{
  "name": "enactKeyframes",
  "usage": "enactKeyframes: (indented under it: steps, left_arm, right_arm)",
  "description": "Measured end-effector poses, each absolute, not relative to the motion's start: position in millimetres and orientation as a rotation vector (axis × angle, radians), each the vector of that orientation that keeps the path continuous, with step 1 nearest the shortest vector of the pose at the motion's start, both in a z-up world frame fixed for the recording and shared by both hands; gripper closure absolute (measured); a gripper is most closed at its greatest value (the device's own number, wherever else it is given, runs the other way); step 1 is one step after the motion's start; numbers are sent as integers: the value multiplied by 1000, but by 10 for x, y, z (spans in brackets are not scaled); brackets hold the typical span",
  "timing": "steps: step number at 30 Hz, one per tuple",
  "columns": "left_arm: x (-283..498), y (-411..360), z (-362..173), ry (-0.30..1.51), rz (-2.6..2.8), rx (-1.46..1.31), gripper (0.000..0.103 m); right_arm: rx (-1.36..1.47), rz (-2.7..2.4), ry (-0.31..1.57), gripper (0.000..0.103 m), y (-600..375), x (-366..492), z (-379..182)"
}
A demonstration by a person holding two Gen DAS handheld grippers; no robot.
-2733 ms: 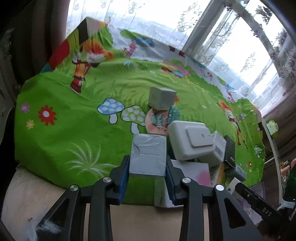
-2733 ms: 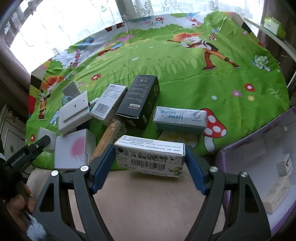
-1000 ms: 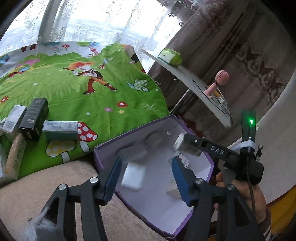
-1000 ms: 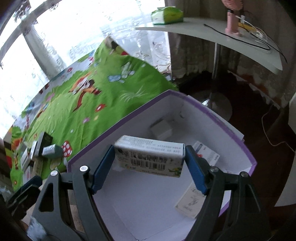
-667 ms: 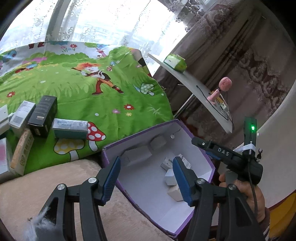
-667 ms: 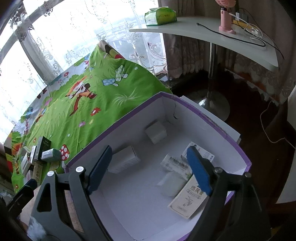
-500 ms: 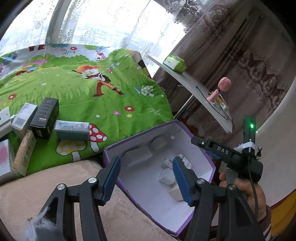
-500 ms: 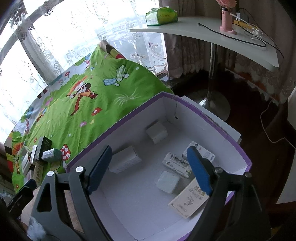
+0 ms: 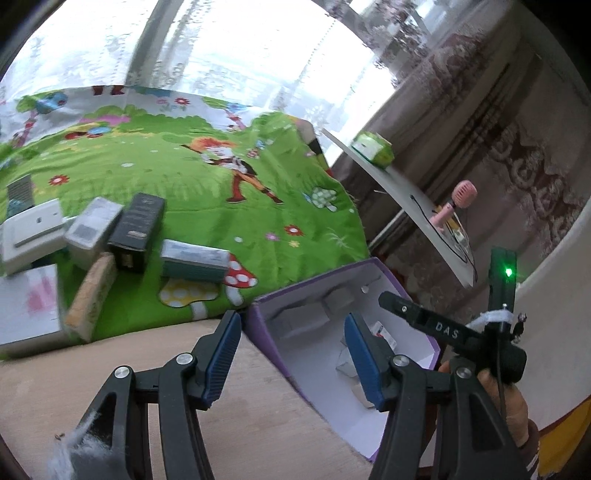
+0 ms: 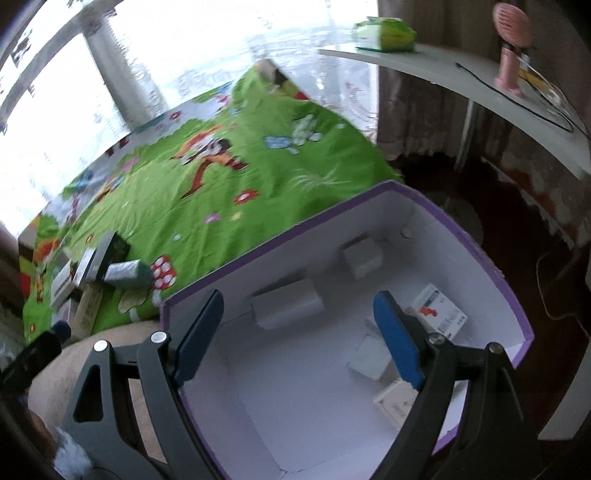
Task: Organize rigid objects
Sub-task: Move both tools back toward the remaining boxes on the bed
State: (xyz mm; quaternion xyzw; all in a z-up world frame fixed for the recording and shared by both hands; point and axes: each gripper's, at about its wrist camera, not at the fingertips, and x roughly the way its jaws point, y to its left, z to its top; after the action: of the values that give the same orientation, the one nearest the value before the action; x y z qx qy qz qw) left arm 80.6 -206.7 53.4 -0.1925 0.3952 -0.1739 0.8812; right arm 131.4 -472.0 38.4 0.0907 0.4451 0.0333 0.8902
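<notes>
A purple box with a white inside (image 10: 461,229) (image 9: 258,317) stands beside the bed and holds several small cartons, among them a white block (image 10: 286,308) and a red-and-blue printed carton (image 10: 439,312). My right gripper (image 10: 297,330) is open and empty, hovering over the box. My left gripper (image 9: 291,345) is open and empty above the box's left rim. On the green cartoon bedspread (image 9: 207,184) lie more boxes: a black one (image 9: 136,227), a teal one (image 9: 194,260), a grey-white one (image 9: 92,230), a tan one (image 9: 90,295) and a white-pink one (image 9: 27,310).
A beige cushion edge (image 9: 110,369) lies under the left gripper. A white side table (image 10: 480,88) with a pink fan (image 10: 511,48) and green pack (image 10: 384,31) stands at the right. Dark floor (image 10: 535,266) lies beyond the box. The window is behind the bed.
Both grippers let go of their boxes into the purple box and now stand open. Both views have swung left toward the bedspread since half a second ago.
</notes>
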Motion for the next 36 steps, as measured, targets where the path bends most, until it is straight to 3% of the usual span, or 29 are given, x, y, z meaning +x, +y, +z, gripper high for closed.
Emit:
enactKeyframes:
  steps: [15,36]
  left_arm:
    - [602,-1115,419,800,-149,-558,43]
    - [489,-626,376,769,-3,-634,40]
  right_arm:
    - [77,261,977,18,-3906,1310,225]
    - [-11,320,1007,12,-2824,1683,165]
